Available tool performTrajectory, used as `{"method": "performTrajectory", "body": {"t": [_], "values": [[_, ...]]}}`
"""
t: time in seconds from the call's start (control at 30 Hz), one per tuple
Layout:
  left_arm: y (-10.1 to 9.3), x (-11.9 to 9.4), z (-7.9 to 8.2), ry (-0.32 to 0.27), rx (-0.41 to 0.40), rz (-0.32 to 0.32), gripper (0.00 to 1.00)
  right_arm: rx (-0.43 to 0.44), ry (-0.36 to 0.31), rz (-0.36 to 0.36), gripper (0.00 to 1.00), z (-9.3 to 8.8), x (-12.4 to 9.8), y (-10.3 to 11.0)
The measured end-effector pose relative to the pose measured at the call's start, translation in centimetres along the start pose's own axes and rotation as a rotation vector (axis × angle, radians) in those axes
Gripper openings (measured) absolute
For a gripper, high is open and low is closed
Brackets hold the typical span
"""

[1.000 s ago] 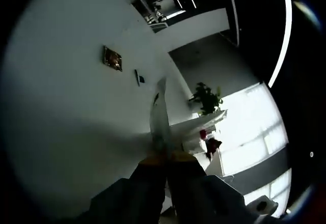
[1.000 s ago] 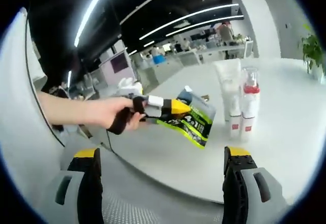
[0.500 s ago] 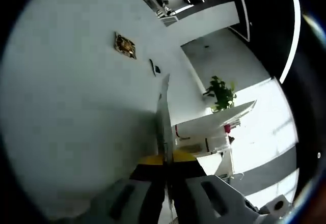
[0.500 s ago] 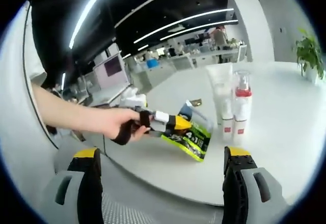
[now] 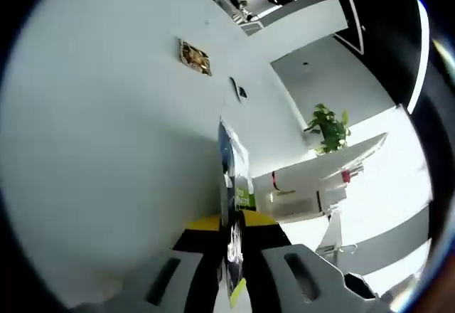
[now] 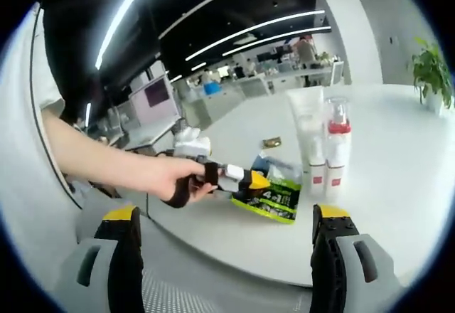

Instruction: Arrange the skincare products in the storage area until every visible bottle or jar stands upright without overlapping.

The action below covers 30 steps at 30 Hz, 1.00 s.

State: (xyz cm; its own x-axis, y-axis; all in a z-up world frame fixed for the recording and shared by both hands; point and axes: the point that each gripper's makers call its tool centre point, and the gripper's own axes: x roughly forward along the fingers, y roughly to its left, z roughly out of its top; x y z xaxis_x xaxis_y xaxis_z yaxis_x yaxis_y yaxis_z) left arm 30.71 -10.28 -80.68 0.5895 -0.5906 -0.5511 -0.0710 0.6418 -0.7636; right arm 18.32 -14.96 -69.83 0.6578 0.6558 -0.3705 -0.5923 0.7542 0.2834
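While clamped — sachet (image 6: 274, 193) in left gripper (image 6: 250, 181)

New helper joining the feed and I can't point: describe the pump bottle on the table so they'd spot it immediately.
In the right gripper view, find the big white table; two upright containers stand side by side near its middle. The pump bottle is the one further from the green-and-black pouch clamped in the left gripper. Unlike the plain white tube beside it, it has a clear cap over a red collar.
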Motion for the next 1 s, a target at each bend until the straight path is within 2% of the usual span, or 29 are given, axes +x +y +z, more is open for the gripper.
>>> {"method": "performTrajectory", "body": {"t": [0.17,0.2,0.23,0.33,0.53,0.83,1.0], "values": [[0.0,-0.3,0.1,0.017,0.029,0.005,0.10,0.006,0.003,0.009,1.00,-0.1,0.0,0.1],[-0.2,-0.3,-0.1,0.040,0.005,-0.020,0.11,0.007,0.004,0.010,1.00,-0.1,0.0,0.1],[0.2,-0.3,0.3,0.022,0.027,-0.008,0.14,0.008,0.005,0.012,1.00,-0.1,0.0,0.2],[0.3,-0.5,0.6,0.018,0.068,-0.008,0.19,0.016,0.002,0.013,1.00,0.0,0.0,0.2],[1.5,-0.4,1.8,0.030,0.157,0.011,0.28,0.022,-0.001,0.017,1.00,0.0,0.0,0.2],[2.3,-0.8,2.9,0.036,0.293,0.036,0.40,0.012,0.011,0.030,1.00,-0.2,0.0,0.4],[2.7,-1.3,3.6,0.017,0.348,0.053,0.44,0.008,0.025,0.041,1.00,-0.3,0.1,0.7]]}}
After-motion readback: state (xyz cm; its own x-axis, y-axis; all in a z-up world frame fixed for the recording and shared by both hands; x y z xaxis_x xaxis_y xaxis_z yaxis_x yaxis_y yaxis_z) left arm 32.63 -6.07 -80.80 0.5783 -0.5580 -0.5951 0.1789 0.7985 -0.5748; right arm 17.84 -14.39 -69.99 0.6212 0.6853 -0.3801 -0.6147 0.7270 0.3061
